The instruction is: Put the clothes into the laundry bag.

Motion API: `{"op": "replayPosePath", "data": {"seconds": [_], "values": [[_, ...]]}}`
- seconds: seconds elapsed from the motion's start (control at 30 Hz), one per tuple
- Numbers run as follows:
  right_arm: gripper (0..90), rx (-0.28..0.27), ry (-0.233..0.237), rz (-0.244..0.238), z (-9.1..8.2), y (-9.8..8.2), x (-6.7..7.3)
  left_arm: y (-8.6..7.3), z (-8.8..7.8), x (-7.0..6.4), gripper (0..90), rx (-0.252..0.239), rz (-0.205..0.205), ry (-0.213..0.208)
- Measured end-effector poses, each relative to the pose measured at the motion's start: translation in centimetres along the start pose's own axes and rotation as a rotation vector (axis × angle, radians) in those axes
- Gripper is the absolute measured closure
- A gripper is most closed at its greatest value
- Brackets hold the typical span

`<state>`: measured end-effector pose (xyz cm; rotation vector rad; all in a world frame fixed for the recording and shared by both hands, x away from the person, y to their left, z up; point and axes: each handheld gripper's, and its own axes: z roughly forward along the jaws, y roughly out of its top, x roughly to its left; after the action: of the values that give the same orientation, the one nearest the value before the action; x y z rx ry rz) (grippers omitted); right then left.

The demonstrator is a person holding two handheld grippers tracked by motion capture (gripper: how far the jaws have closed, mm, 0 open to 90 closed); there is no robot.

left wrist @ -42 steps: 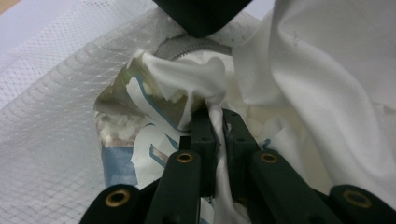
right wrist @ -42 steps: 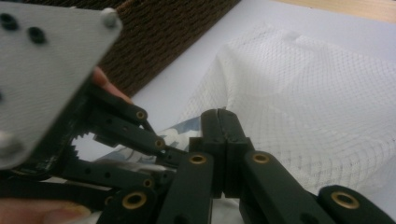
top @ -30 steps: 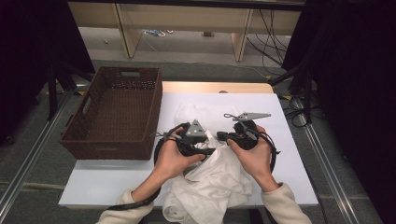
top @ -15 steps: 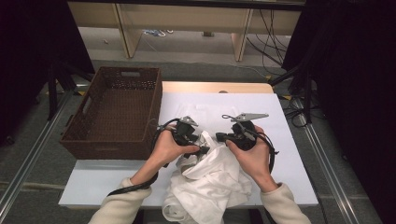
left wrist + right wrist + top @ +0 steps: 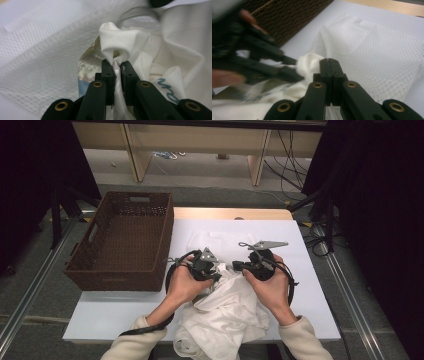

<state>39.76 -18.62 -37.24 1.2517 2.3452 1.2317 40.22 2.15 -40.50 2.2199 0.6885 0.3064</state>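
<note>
A crumpled white garment (image 5: 225, 320) with blue print lies at the table's front edge, and its top is bunched between both hands. My left gripper (image 5: 219, 271) (image 5: 117, 63) has just been closing, and its jaws now pinch a fold of the garment (image 5: 112, 40). My right gripper (image 5: 237, 266) (image 5: 328, 61) sits just right of it, jaws pressed together with a thin pale strip of the garment (image 5: 308, 65) between them. The left gripper (image 5: 294, 71) appears blurred in the right gripper view, touching the same bunch of cloth.
A white mesh bag (image 5: 210, 240) (image 5: 37, 50) (image 5: 374, 50) lies flat on the white table (image 5: 310, 285) behind the grippers. A brown wicker basket (image 5: 120, 280) (image 5: 287, 15) stands at the table's left. Cables trail from both grippers.
My left hand drew a little left and away from the garment, then came back to its top edge. The right hand has kept still.
</note>
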Motion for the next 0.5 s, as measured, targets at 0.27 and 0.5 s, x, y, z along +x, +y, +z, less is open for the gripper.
{"op": "replayPosePath", "data": {"seconds": [0.27, 0.5], "values": [[90.0, -0.029, -0.006, -0.005, -0.3, 0.1, -0.2, 1.0, -2.0, -4.4, 82.8, -0.068, 0.198, -0.005], [90.0, -0.021, 0.033, -0.002, -0.5, 0.1, 0.4, 0.9, 1.7, -2.5, 81.9, 0.007, 0.138, -0.003]]}}
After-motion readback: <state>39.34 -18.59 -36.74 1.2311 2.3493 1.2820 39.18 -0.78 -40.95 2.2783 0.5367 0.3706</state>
